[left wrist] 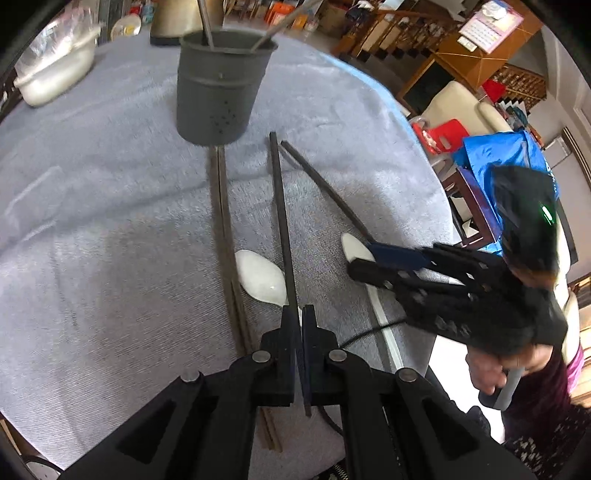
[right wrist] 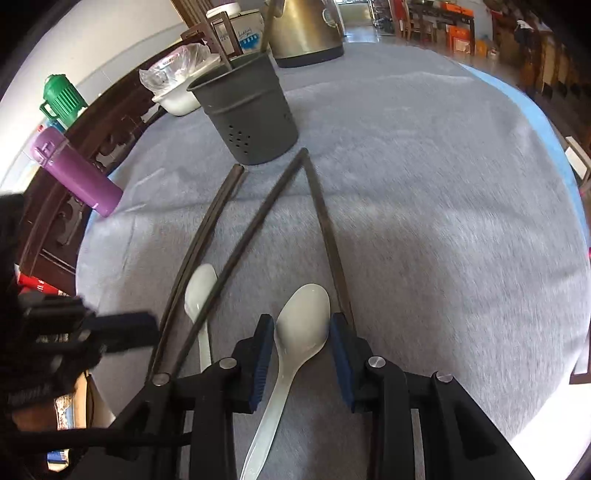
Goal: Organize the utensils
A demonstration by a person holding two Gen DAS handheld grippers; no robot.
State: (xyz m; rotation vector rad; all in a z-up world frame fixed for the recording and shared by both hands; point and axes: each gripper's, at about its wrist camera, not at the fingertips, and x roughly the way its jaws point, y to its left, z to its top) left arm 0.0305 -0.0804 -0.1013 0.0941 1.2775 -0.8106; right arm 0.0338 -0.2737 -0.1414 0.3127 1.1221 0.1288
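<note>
- Black and tight shut, the left gripper sits at the bottom middle of the left wrist view, pinching one dark chopstick between its fingers.
- That chopstick runs straight up the picture, and its far end stops near the grey utensil holder.
- The right gripper is at the bottom middle of the right wrist view. Its jaws stand partly open, with blue pads on the inside.
- A white spoon lies between those pads. Its bowl points up the picture and its handle runs down under the gripper. I cannot tell if the pads press on it.
- A second white spoon lies just left of the first one, with a chopstick crossing over it.
- Another single chopstick lies just right of the held spoon, and its far end meets the pinched one near the holder.
- A pair of chopsticks lies side by side, left of the pinched one.
- The holder stands upright at the top middle of both views, with small holes low on its side and two sticks poking out of it.
- Everything rests on a grey cloth that covers the table.
- A metal kettle stands behind the holder.
- A white tub with a clear bag in it is at the upper left.
- A purple bottle is at the left edge of the right wrist view.
</note>
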